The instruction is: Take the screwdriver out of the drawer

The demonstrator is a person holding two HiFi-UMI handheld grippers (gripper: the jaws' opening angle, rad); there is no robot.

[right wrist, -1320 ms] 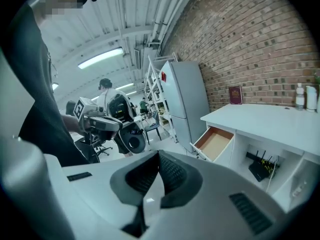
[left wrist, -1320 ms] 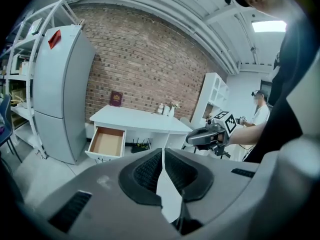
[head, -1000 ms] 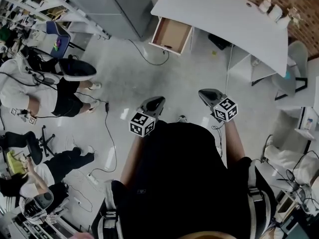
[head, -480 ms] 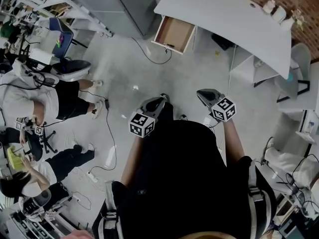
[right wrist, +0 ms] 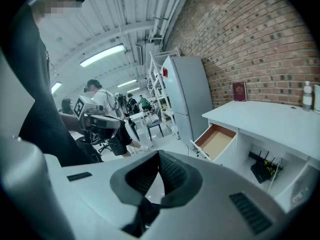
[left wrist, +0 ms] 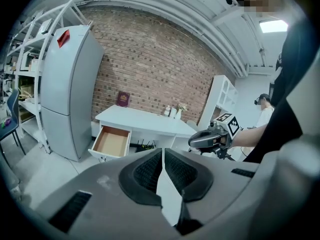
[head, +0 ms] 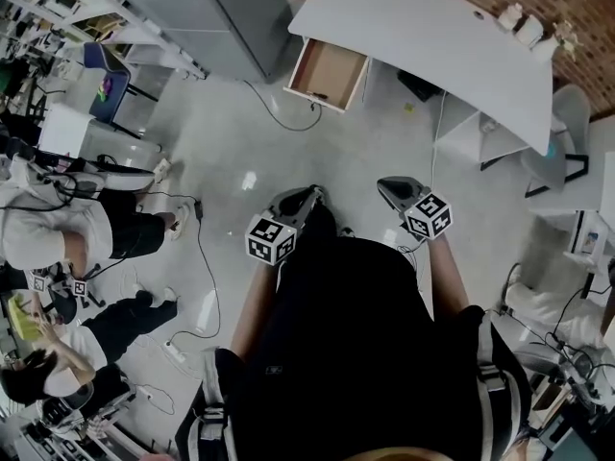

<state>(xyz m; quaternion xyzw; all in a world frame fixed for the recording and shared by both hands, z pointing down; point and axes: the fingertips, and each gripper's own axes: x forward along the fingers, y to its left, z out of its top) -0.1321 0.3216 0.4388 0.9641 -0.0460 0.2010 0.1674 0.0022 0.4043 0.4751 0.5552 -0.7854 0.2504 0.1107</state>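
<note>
Facing one open drawer (head: 332,67): left gripper (left wrist: 163,154) and right gripper (right wrist: 159,156), closed.

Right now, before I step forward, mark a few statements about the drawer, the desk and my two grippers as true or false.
1. The drawer under the white desk is pulled open. True.
2. The left gripper is holding something. False: its jaws are together with nothing between them.
3. The right gripper has its jaws together. True.
4. Both grippers are inside the drawer. False: they are well short of it, with open floor between.
</note>
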